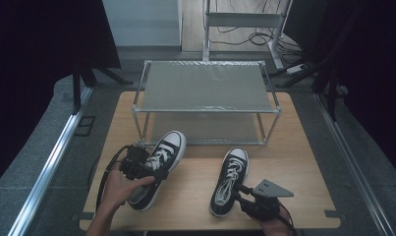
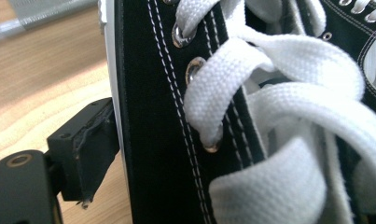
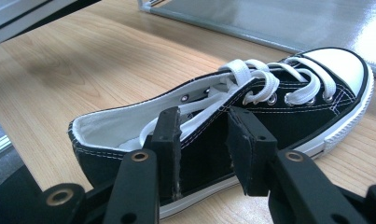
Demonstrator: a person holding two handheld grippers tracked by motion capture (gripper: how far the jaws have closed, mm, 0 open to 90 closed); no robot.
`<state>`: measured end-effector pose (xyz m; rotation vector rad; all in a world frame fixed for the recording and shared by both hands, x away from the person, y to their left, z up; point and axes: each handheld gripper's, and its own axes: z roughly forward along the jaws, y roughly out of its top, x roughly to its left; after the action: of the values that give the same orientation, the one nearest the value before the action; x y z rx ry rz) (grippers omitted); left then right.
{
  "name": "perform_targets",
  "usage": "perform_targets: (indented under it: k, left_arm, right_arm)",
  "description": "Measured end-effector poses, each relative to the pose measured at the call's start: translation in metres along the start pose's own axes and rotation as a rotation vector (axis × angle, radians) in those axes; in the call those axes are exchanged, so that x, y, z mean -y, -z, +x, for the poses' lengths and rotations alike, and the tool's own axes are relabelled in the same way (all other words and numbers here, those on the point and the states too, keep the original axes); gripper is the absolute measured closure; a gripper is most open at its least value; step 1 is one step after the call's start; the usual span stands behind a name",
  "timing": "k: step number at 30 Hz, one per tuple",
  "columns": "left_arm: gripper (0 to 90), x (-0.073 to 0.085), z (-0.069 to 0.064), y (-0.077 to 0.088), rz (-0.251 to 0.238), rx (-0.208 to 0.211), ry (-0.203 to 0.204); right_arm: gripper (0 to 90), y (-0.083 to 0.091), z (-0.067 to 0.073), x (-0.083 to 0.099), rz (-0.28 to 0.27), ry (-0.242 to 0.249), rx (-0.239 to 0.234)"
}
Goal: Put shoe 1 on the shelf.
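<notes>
- Gripping the left shoe (image 1: 158, 164), the left gripper (image 1: 136, 164) has its jaws closed on the shoe's side wall; toe points toward the metal rack (image 1: 205, 86), heel tilted over the table (image 1: 294, 162) near its front edge.
- Right shoe (image 1: 229, 181) lies flat on the table, just in front of the rack.
- Right gripper (image 3: 202, 144): jaws parted, straddling that shoe's side at the collar, not clamped.

The counter (image 1: 303, 162) is pale wood with visible grain, matt. Both sneakers (image 3: 232, 135) are black canvas with white stitching, woven white cotton laces (image 2: 288, 70), shiny metal eyelets (image 2: 194, 70) and smooth white rubber toe caps (image 3: 344, 65). The shelf rack (image 1: 205, 86) is dull grey metal, its tubes slightly glossy
</notes>
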<state>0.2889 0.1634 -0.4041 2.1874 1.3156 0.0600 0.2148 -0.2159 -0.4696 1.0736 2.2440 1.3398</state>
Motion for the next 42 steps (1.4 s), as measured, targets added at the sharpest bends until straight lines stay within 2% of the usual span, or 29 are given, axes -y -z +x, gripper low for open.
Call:
perform_targets:
  k: [14,36,42]
  left_arm:
    - [13.6,-0.025,-0.004,0.012,0.011,-0.001,-0.034]
    - [13.6,-0.057,-0.013,0.04,-0.011,0.01,-0.072]
    - [13.6,-0.066,-0.013,0.042,-0.018,0.015,-0.072]
  right_arm:
    - [65.0,0.001,-0.002,0.0,-0.007,-0.002,0.005]
    - [65.0,0.001,-0.002,0.0,-0.004,-0.005,0.008]
    - [65.0,0.001,-0.002,0.0,-0.004,-0.006,0.008]
